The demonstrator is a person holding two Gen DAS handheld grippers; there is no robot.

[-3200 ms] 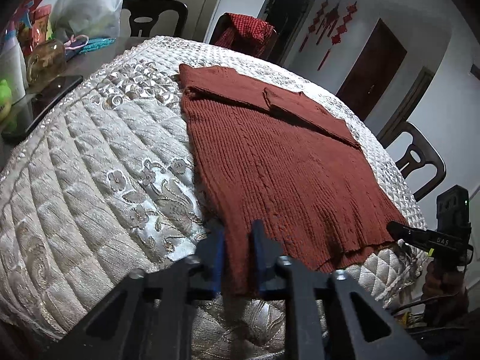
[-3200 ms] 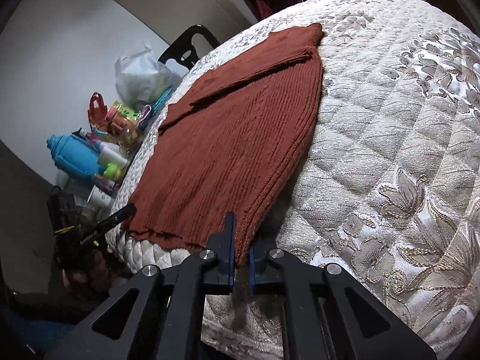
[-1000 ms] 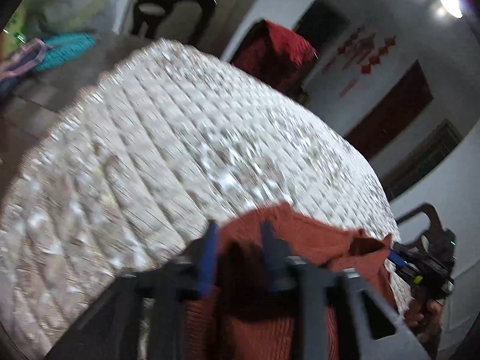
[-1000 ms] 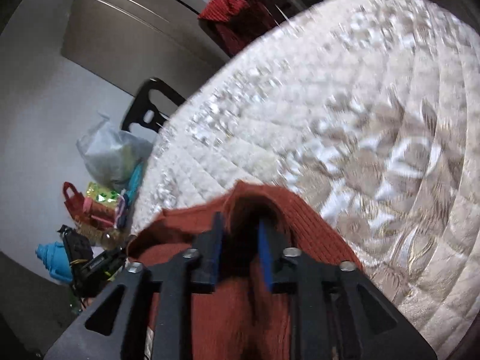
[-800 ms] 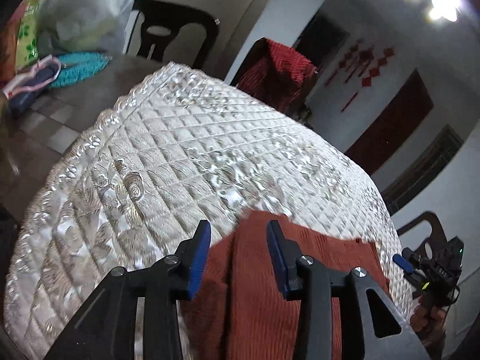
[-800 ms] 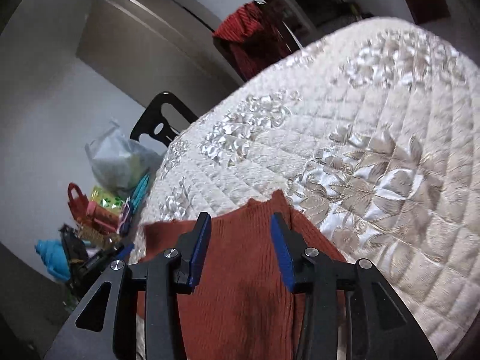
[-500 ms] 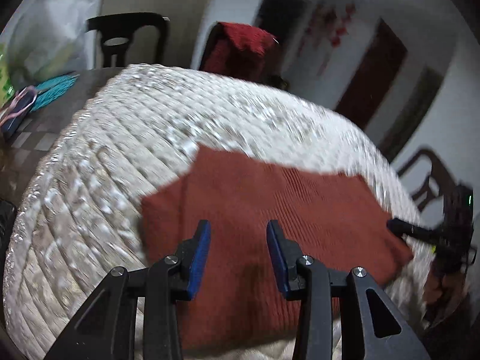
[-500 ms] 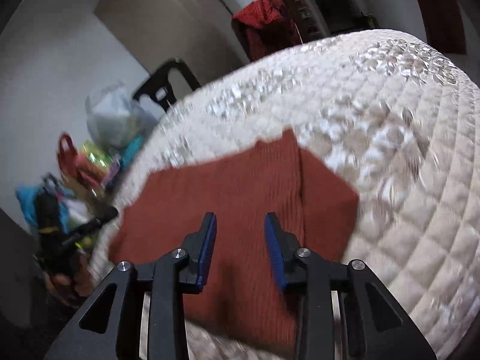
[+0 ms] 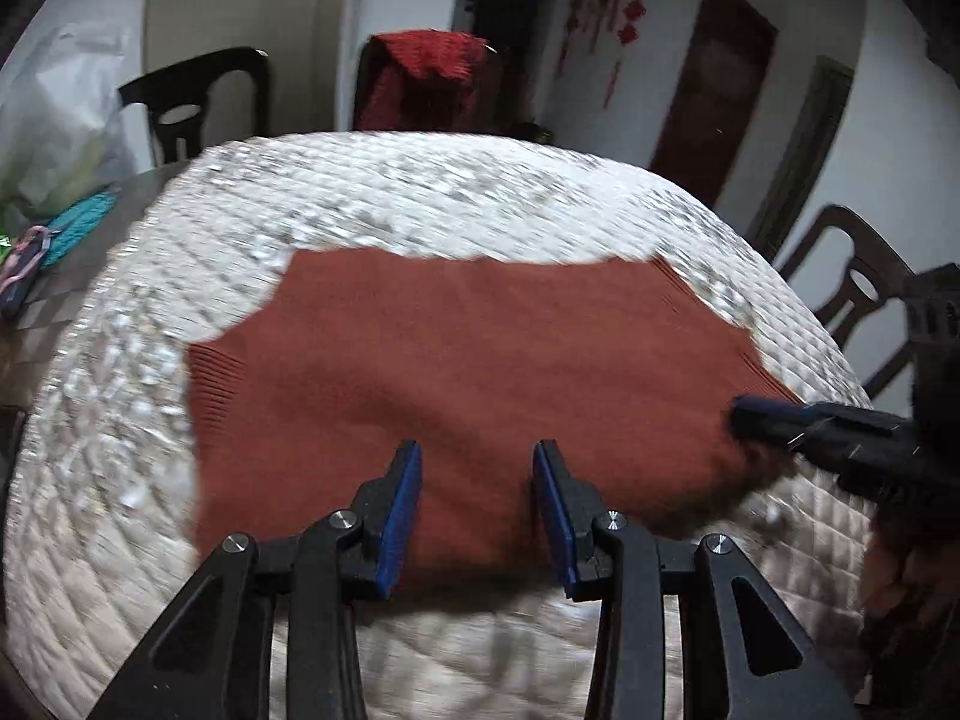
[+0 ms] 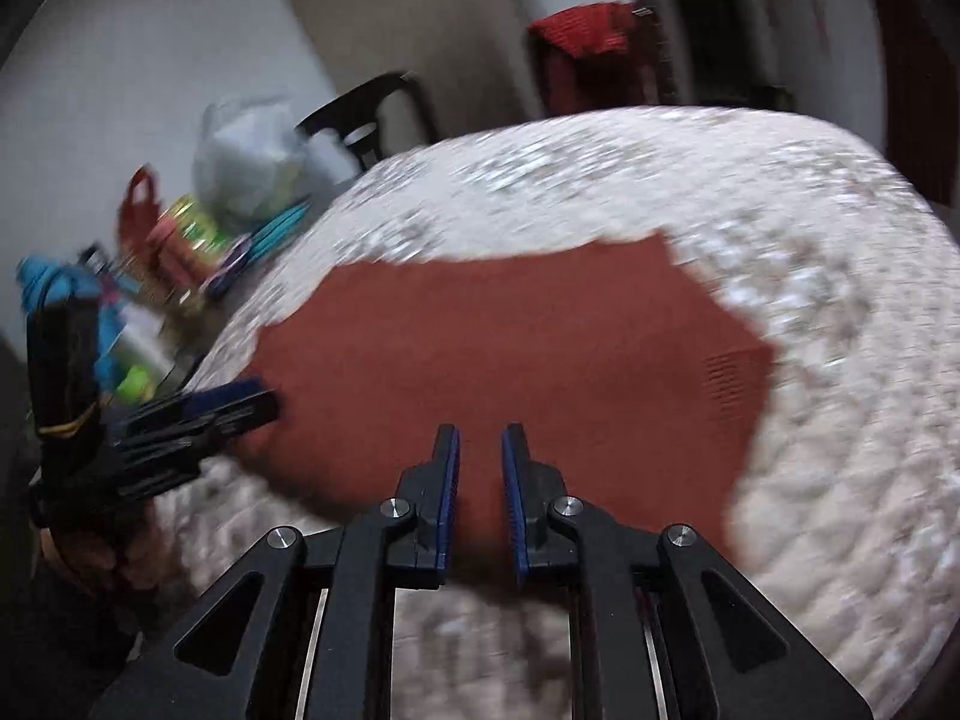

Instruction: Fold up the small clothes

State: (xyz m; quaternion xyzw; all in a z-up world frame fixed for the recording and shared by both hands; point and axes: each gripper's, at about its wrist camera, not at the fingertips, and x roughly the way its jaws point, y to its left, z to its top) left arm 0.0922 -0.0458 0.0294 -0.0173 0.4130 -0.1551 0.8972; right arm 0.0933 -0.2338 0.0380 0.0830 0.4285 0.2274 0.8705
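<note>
Rust-red sweater (image 9: pixel 480 372) now folded, released.

Black left gripper (image 9: pixel 477 507) frame, silver screws, blue-padded jaws.

Rust-red ribbed sweater (image 9: pixel 480 360) on cream quilted cover (image 9: pixel 420 198).

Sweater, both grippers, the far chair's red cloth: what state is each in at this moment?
Sweater: folded in half, lying flat on the quilted cover, released.
Left gripper: open, empty, above the sweater's near edge.
Right gripper: closing, nothing between its jaws.
Red cloth: draped over a chair back.
</note>
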